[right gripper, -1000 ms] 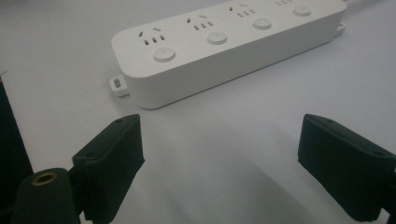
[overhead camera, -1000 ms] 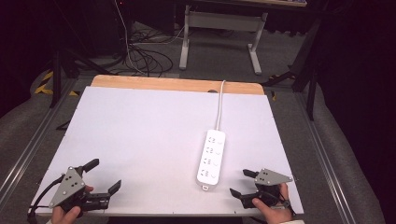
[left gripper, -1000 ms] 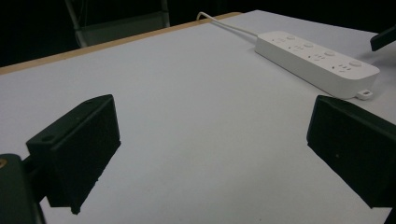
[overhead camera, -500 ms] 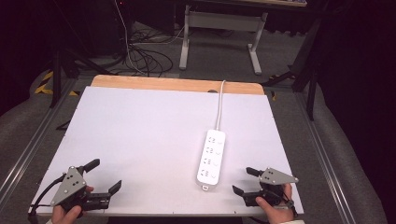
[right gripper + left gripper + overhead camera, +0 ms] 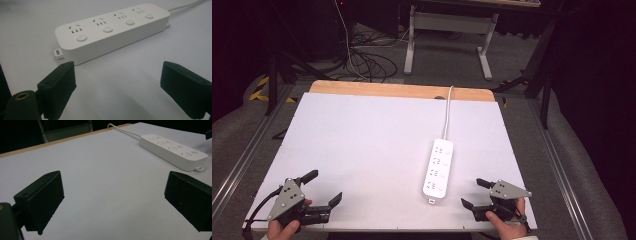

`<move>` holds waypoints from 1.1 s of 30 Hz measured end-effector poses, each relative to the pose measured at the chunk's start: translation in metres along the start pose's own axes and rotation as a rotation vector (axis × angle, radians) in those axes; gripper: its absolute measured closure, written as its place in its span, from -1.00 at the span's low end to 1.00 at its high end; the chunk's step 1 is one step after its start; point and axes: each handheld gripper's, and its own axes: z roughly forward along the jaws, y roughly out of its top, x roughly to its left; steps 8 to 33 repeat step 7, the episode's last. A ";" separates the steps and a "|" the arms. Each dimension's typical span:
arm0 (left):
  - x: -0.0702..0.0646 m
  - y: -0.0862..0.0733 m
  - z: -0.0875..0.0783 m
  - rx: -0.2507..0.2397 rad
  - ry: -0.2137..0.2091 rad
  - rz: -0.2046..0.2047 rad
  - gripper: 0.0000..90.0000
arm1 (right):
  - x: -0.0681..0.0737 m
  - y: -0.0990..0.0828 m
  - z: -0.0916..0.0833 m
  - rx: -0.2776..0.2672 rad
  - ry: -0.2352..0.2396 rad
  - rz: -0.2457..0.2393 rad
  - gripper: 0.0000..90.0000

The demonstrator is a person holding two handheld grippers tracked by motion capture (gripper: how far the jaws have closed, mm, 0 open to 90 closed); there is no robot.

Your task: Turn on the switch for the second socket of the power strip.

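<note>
1. The right gripper (image 5: 474,194) sits at the near right corner of the table (image 5: 362,150), jaws spread wide, holding nothing.
2. Just ahead and to its left lies the white power strip (image 5: 438,171) — long axis running away from the person, cord (image 5: 447,112) off the far edge.
3. The left gripper (image 5: 322,187) — equally wide, empty — rests well apart, so the right looks the nearer hand.

Each hand holds a black tool with two blocky, matte jaws. The left tool (image 5: 319,187) carries a grey three-cornered plate dotted with small dark screws, and a black cable trails from its back. The right tool (image 5: 476,194) wears the same grey plate (a brass-coloured ring shows by its jaw base).
</note>
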 end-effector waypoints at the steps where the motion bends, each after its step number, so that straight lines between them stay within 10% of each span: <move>1: 0.000 0.000 0.000 0.000 0.002 0.004 -0.93 | 0.000 0.000 0.000 0.001 -0.002 -0.002 -0.70; 33: 0.000 0.000 0.000 -0.004 0.003 0.006 -0.93 | 0.000 0.000 -0.001 -0.007 -0.004 -0.002 -0.70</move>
